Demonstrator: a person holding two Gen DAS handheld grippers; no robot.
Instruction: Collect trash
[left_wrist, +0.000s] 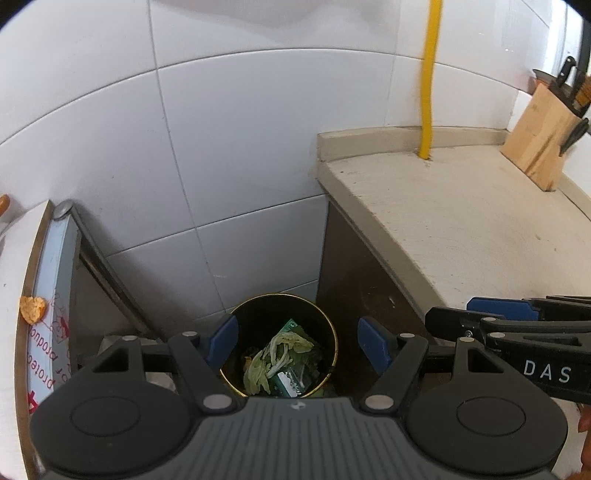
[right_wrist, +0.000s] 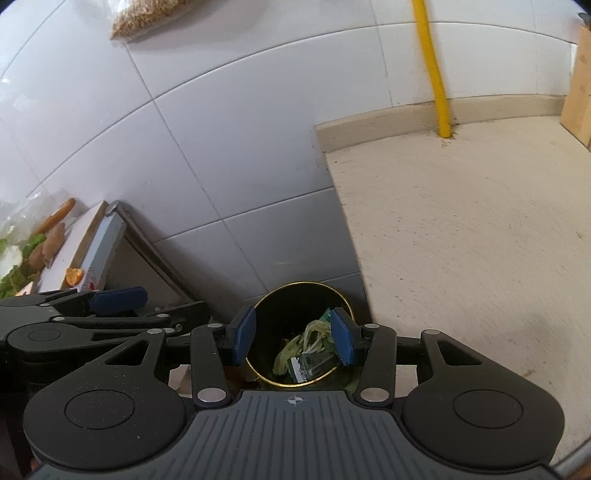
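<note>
Two grippers hover above the trash bin (left_wrist: 279, 345), side by side. Left gripper (left_wrist: 299, 341) jaws spread, nothing between them. Right gripper (right_wrist: 293, 336) jaws also apart, empty. Leafy scraps (left_wrist: 280, 354) and a green wrapper (right_wrist: 308, 365) lie inside the bin, which sits on the floor beside the beige counter (left_wrist: 461, 229), against the tiled wall (left_wrist: 221, 147).

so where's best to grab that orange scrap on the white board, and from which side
Take the orange scrap across its short width, coming from above. It is a small crumpled piece lying flat at the white board's edge, with open space above and a drop beside it, so a sideways approach would likely push it off.
</note>
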